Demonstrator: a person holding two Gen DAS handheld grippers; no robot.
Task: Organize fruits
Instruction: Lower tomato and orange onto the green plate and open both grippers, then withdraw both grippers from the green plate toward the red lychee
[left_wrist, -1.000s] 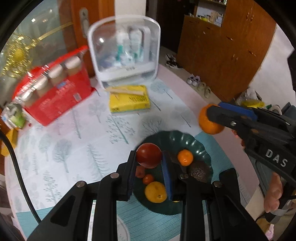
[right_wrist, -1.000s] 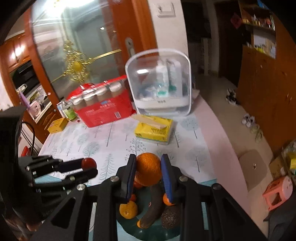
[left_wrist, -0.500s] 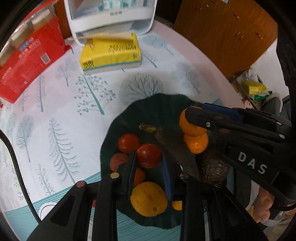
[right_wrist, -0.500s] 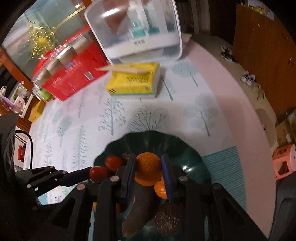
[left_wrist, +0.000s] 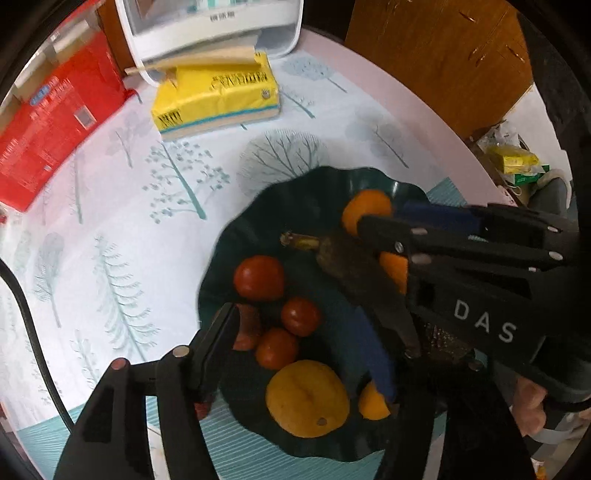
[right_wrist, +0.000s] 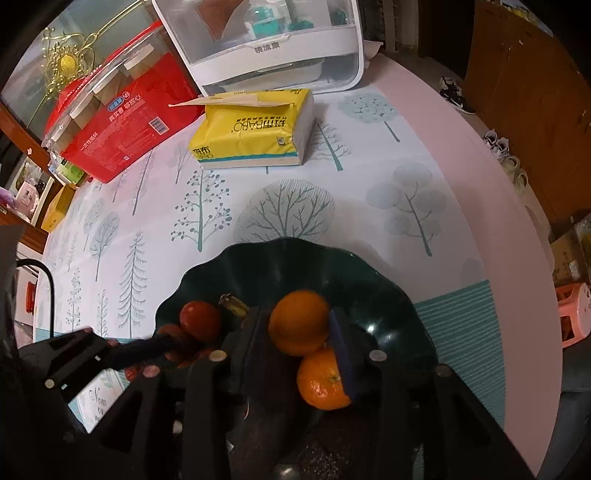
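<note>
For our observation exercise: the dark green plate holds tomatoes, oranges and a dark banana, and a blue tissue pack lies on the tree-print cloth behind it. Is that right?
One detail is wrong: the tissue pack is yellow, not blue, as the right wrist view shows. The dark green plate does hold tomatoes, oranges and a dark banana, with the pack on the tree-print cloth behind it.

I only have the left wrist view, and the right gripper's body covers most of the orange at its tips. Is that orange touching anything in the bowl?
Observer: Yes. In the right wrist view the orange rests on a smaller orange inside the green bowl.
Operator: Is the right gripper clamping it?
Observer: The right gripper has a finger close on each side of it. I cannot tell whether they press it.
Operator: Any room past it?
Observer: The bowl's right part, beyond both oranges, shows bare green.
</note>
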